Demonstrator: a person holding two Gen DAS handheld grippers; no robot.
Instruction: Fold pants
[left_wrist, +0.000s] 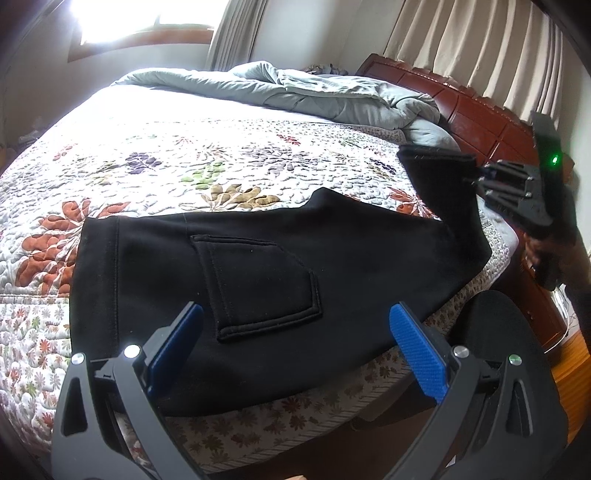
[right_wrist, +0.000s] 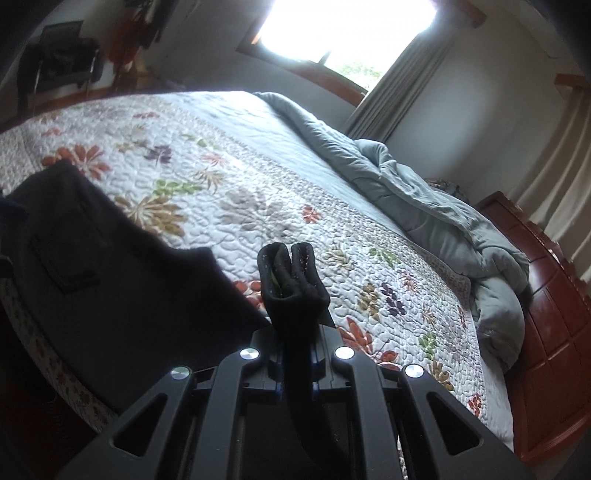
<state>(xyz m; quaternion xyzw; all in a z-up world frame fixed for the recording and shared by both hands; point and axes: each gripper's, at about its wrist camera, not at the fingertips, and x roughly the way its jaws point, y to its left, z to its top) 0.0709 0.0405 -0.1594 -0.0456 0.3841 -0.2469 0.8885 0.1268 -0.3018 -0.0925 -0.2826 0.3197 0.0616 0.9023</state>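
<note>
Folding is under way: black pants (left_wrist: 280, 266) lie along the quilted bed's (left_wrist: 184, 155) near edge, legs stacked, cross-fold pending. Right gripper (right_wrist: 295, 354) is clamped on the leg cuffs (right_wrist: 291, 273), raised above the quilt. Left gripper (left_wrist: 295, 354) hovers over the seat, jaws wide, empty.

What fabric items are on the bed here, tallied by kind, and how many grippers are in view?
Black pants: 1, hem end pinched in the right gripper
Floral quilt: 1
Grey comforter: 1, bunched at the far side of the bed
Grippers: 2, with the left gripper open above the pants
Total: 3 fabric items and 2 grippers
</note>
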